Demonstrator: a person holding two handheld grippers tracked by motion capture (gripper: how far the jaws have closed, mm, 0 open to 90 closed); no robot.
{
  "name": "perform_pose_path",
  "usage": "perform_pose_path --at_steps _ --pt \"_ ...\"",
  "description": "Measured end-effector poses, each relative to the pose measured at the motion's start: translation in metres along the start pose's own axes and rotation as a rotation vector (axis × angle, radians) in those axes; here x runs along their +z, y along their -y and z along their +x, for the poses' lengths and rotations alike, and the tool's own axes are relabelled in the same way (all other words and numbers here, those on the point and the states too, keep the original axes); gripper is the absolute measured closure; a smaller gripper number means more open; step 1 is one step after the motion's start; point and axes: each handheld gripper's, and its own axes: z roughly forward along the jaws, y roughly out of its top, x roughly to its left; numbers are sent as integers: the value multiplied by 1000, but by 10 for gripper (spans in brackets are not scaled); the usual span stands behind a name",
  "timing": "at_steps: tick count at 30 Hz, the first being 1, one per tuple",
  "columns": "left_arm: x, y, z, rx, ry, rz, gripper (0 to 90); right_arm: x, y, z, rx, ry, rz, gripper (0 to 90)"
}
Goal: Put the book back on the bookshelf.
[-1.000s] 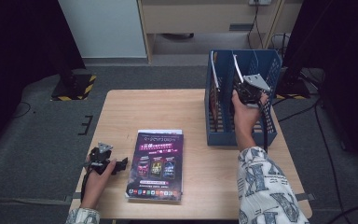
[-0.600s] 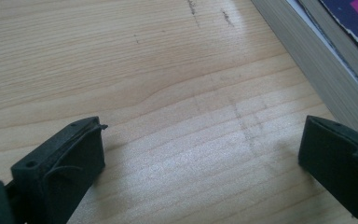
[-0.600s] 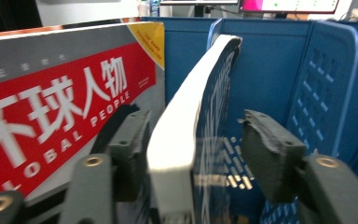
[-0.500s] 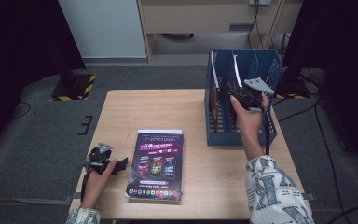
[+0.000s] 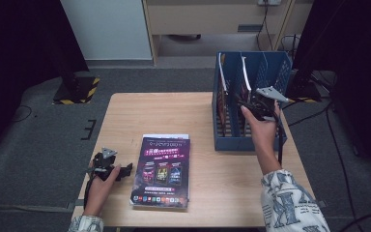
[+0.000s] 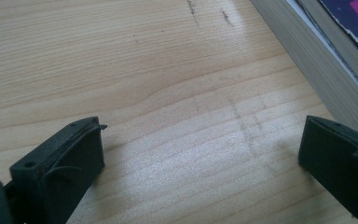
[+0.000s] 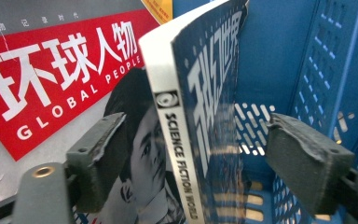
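You are working at a pale wooden desk (image 5: 198, 116) standing on grey carpet. Your right gripper (image 7: 193, 154) is hanging wide open, gripping nothing, around a thin dark-blue magazine (image 7: 205, 107) standing upright, spine towards you, inside the blue slotted plastic rack (image 5: 232, 130). Your left gripper (image 6: 200, 154) is resting open left of the rack.

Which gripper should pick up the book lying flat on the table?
Left. The left gripper sits open on the table beside the book; the right gripper is over at the blue rack.
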Motion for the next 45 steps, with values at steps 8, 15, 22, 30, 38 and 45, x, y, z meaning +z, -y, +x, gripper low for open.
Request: perform_pose_path --at_steps 8,15,22,30,38,45 --pt "0 0 0 1 0 1 0 -4 -1 -4 14 -21 29 122" --pt "0 0 0 2 1 1 0 -9 0 -1 -28 -40 55 69" --pt "0 0 -2 -1 -1 -1 0 -20 4 -4 -29 -63 66 50" --pt "0 0 -2 -1 -1 -1 0 -29 11 -6 -38 -80 73 48" --pt "0 0 -2 -2 -1 0 0 -38 11 -7 -59 -79 75 50" --pt "0 0 -2 -2 -2 0 0 -49 17 -5 -87 -77 72 67"
